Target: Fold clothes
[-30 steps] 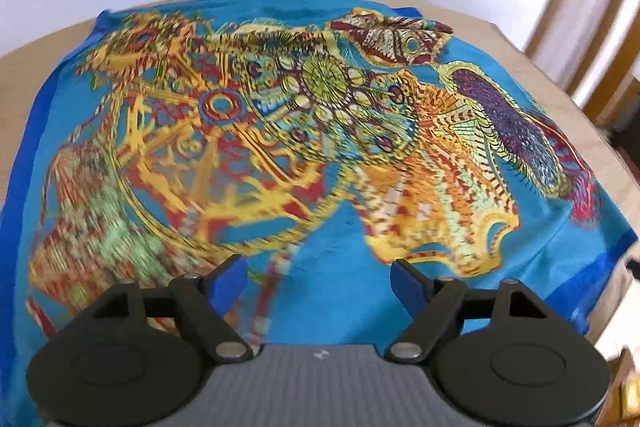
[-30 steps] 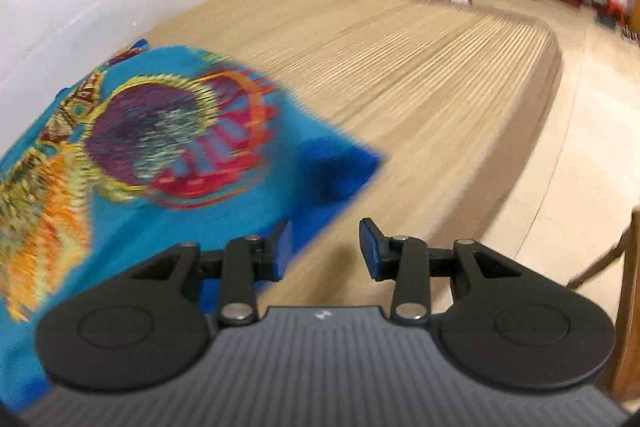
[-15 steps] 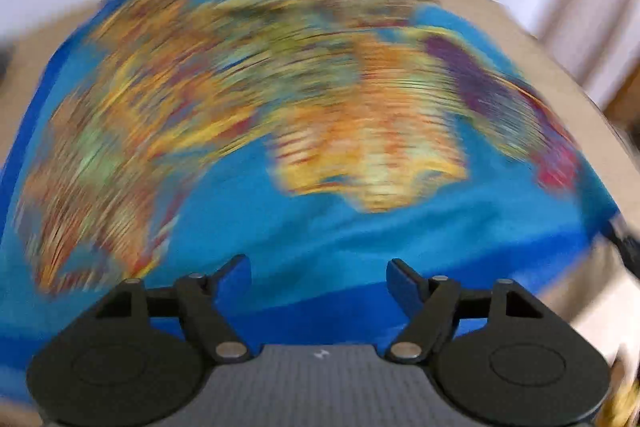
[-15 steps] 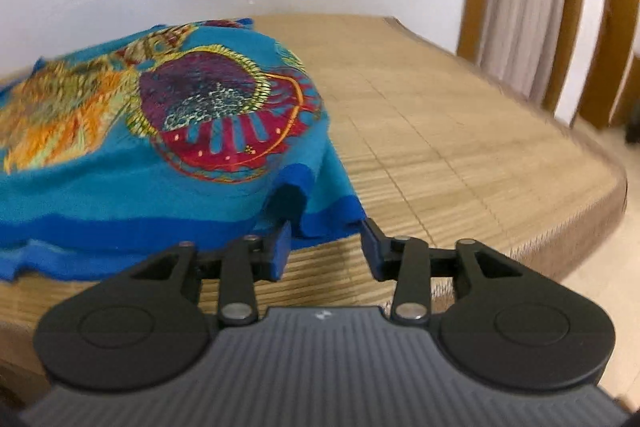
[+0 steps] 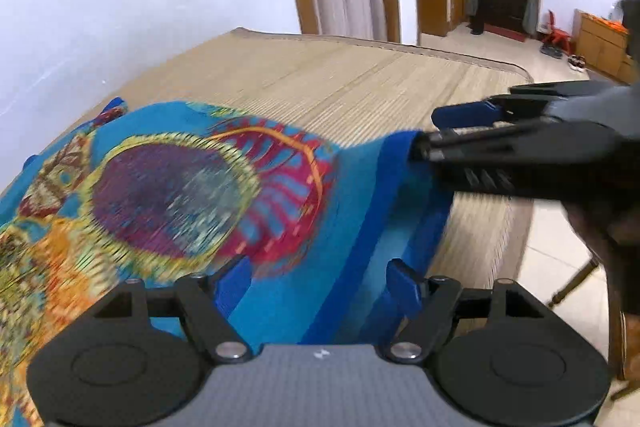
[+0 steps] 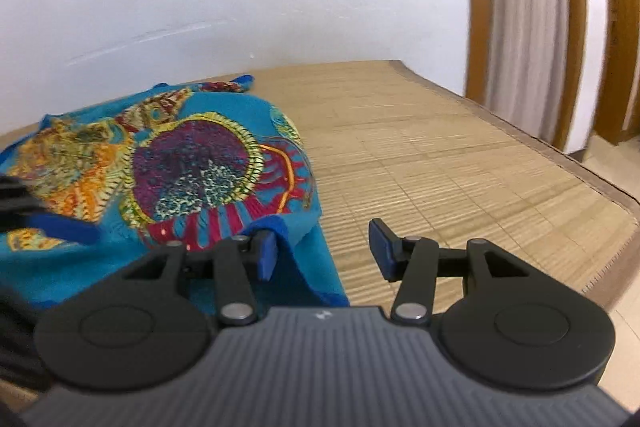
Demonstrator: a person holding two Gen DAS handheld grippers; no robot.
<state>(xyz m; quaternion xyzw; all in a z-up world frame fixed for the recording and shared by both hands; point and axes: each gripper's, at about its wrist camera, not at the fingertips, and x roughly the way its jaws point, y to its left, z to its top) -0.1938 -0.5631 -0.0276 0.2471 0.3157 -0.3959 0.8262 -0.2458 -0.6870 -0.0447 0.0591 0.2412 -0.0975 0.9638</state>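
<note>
Left wrist view is showing the blue patterned garment (image 5: 192, 195) lying on the woven bed mat (image 5: 360, 79), its dark blue hem corner (image 5: 400, 147) pointing toward the mat's open side. The right tool (image 5: 424, 135) is reaching this corner, fingers spread apart. The left tool (image 5: 318, 277) is hovering released over the hem.

Bright blue cloth (image 5: 352, 227) with darker blue border, printed with purple, red, yellow and orange patterns, spread on a woven mat, near right corner bunched and lifted, print blurred
</note>
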